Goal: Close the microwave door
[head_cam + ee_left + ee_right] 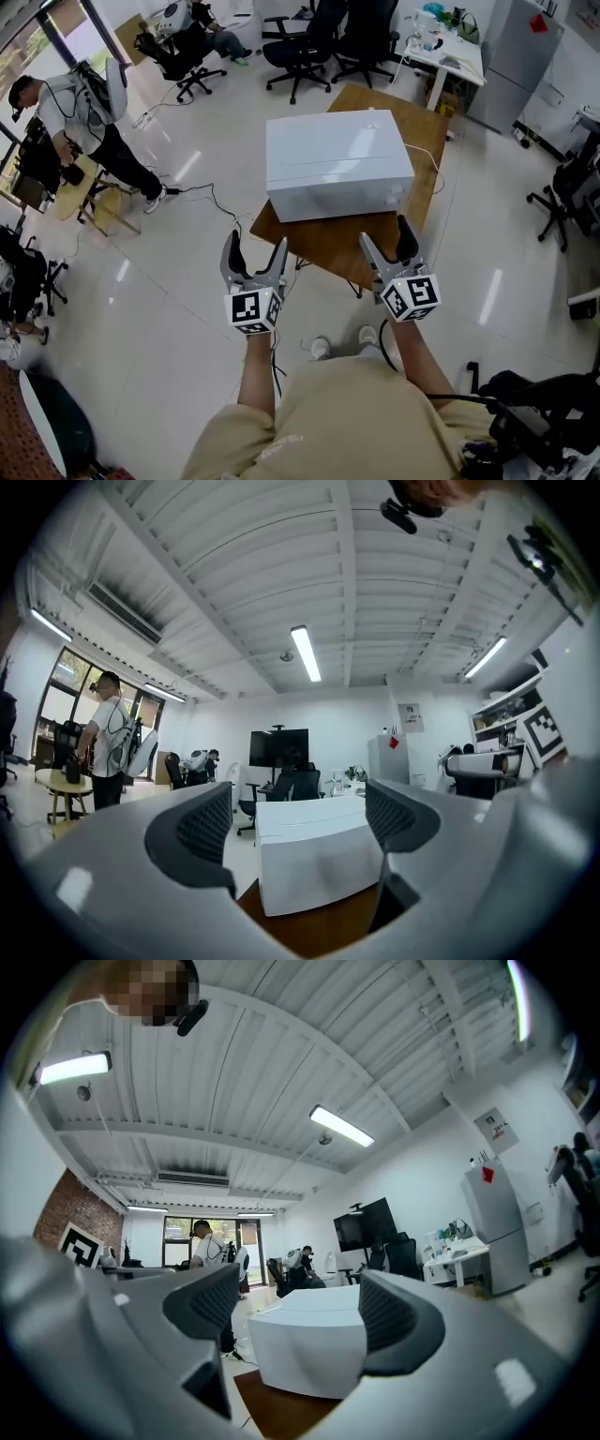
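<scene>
The microwave [337,164] sits on the near half of the wooden table [323,242], with its front close to the table's near edge and bare wood left toward the far right corner. Its front face looks flush all the way across: no door stands out from the body and no dark opening shows, so the door appears already shut and the task looks finished, or all but finished. Whether the latch has fully caught cannot be told from here. The box lies with its long axis roughly along the table's near edge, running left to right in the head view. Its front faces the person, and what seem to be the controls sit at the right end of that face. The left gripper [254,251] and right gripper [386,236] are held just off the table's near edge, apart from the microwave. Both have their jaws spread with nothing between them, and each gripper view shows only the white box beyond.
</scene>
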The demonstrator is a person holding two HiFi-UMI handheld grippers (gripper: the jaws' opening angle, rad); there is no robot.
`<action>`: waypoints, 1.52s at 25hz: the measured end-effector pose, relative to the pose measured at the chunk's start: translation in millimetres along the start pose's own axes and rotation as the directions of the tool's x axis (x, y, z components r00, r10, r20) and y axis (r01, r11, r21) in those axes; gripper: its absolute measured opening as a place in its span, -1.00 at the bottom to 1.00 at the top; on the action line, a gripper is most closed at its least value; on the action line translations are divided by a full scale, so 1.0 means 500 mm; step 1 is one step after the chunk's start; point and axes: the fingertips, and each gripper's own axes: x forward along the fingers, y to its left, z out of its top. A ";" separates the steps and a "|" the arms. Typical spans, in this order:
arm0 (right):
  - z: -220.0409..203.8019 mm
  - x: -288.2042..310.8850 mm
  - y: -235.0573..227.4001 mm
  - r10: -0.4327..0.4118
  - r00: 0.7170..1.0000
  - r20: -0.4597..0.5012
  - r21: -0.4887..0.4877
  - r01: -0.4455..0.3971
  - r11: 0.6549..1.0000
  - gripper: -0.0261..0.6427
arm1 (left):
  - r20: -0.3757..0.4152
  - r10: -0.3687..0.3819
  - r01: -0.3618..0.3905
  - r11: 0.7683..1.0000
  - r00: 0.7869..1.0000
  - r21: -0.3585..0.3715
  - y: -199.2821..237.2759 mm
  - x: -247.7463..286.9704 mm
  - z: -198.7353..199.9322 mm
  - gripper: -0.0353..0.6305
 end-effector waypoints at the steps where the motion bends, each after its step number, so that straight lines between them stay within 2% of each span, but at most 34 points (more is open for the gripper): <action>1: -0.001 -0.003 0.011 -0.007 1.000 -0.004 -0.007 0.007 1.000 0.24 | -0.006 0.001 -0.001 1.000 1.000 0.009 0.005 -0.009 0.005 0.39; 6: 0.016 -0.004 0.083 -0.039 0.999 -0.012 -0.011 0.039 0.999 0.24 | -0.010 -0.018 0.018 1.000 1.000 -0.003 0.023 -0.041 0.056 0.39; 9: 0.053 -0.019 0.131 -0.052 0.999 -0.003 -0.075 0.051 0.996 0.24 | 0.017 -0.047 0.047 0.999 0.999 -0.006 0.008 -0.064 0.096 0.39; 13: 0.083 -0.058 0.161 -0.065 0.998 0.012 -0.127 0.066 0.990 0.24 | 0.020 -0.079 0.080 0.997 0.997 -0.015 -0.018 -0.090 0.109 0.38; 20: 0.127 -0.231 0.149 -0.077 0.996 0.052 -0.147 0.084 0.986 0.24 | 0.003 -0.083 0.083 0.996 0.997 0.011 -0.146 -0.213 0.103 0.31; 23: 0.177 -0.304 0.093 -0.075 0.996 0.051 -0.117 0.081 0.990 0.24 | -0.009 -0.048 0.048 0.998 0.999 0.036 -0.250 -0.234 0.127 0.27; 26: 0.202 -0.386 0.072 -0.056 0.998 0.037 -0.098 0.059 0.993 0.24 | -0.023 -0.004 0.005 1.000 1.000 0.015 -0.346 -0.286 0.128 0.27; 30: 0.211 -0.489 0.056 -0.039 0.999 0.018 -0.076 0.041 0.996 0.24 | -0.053 -0.015 0.015 1.000 0.998 -0.003 -0.459 -0.350 0.114 0.27; 33: 0.200 -0.545 0.068 -0.023 1.000 -0.020 -0.048 0.022 0.999 0.24 | -0.069 -0.019 0.020 1.000 0.997 0.012 -0.507 -0.397 0.129 0.27; 38: 0.239 -0.605 0.128 0.010 1.000 -0.020 -0.101 -0.012 0.995 0.24 | -0.050 0.003 -0.001 1.000 0.999 0.027 -0.528 -0.471 0.184 0.27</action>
